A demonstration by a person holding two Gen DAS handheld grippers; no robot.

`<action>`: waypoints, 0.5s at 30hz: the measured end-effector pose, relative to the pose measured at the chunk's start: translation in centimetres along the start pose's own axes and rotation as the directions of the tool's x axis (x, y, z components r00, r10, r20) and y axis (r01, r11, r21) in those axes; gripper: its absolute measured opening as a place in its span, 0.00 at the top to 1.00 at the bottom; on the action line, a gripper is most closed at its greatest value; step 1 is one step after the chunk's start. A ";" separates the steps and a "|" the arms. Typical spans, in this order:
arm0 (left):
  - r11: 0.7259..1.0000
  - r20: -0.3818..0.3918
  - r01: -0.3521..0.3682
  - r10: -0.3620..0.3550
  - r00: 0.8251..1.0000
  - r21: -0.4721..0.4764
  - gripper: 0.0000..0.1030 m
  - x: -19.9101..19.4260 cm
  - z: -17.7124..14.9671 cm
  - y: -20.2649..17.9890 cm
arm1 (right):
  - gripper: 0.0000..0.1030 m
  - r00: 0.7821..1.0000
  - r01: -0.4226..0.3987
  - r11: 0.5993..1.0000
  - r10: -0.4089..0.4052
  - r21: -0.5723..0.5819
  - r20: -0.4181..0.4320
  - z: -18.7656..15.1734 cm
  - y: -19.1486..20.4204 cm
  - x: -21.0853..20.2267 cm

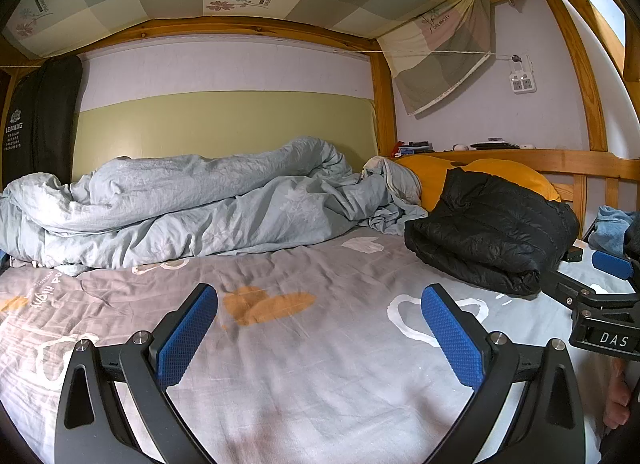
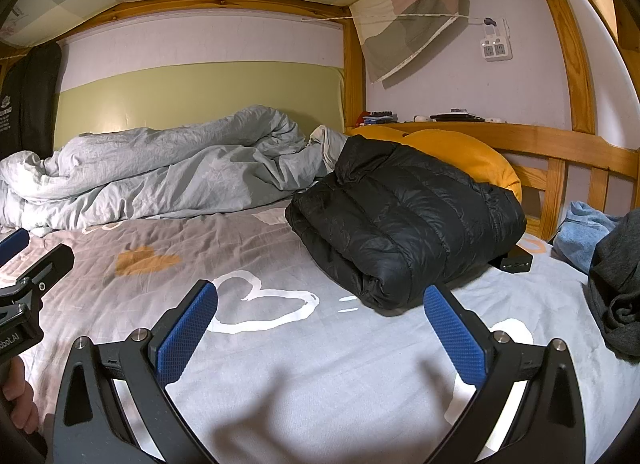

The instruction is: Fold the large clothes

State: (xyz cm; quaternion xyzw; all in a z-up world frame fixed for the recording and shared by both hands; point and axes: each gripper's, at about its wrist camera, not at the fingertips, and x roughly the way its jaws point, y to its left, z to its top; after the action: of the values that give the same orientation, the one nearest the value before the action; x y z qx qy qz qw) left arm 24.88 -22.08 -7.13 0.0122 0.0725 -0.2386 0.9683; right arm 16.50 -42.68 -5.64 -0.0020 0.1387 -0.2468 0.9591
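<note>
Wooden bunk, grey heart-print bed sheet (image 2: pixel 280 344) bare in front of me. Black puffer jacket (image 2: pixel 404 224) lies folded in a bundle against the orange pillow (image 2: pixel 472 156), apparently done. Left gripper (image 1: pixel 318 330) and right gripper (image 2: pixel 320 330): both jaws spread, holding nothing. Grey garment (image 2: pixel 618 284) and blue cloth (image 2: pixel 586 228) at far right look unfolded, likely left.

Far-left black hanging bag (image 1: pixel 38 120): "LEBOKING". Checked cloth (image 1: pixel 444 60), far right: "DREAMCITY". Right tool (image 1: pixel 612 338): "DAS".
</note>
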 end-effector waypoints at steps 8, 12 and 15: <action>1.000 0.000 0.003 -0.003 1.000 0.000 0.00 -0.1 0.0 0.1 | 0.00 1.000 0.000 1.000 0.000 -0.003 0.000 0.0 0.0 0.0; 1.000 -0.001 0.001 -0.001 1.000 0.001 0.00 -0.1 0.0 0.2 | 0.00 1.000 -0.002 1.000 0.002 -0.002 -0.004 0.0 0.0 0.0; 1.000 -0.003 0.000 0.000 1.000 -0.003 0.00 -0.1 0.1 0.5 | 0.00 1.000 -0.005 1.000 0.005 -0.001 -0.009 0.0 0.0 0.1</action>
State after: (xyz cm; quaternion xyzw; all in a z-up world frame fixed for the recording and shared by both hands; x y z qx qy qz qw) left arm 25.07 -21.58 -7.04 0.0111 0.0743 -0.2384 0.9682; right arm 16.59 -42.77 -5.64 -0.0012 0.1431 -0.2441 0.9591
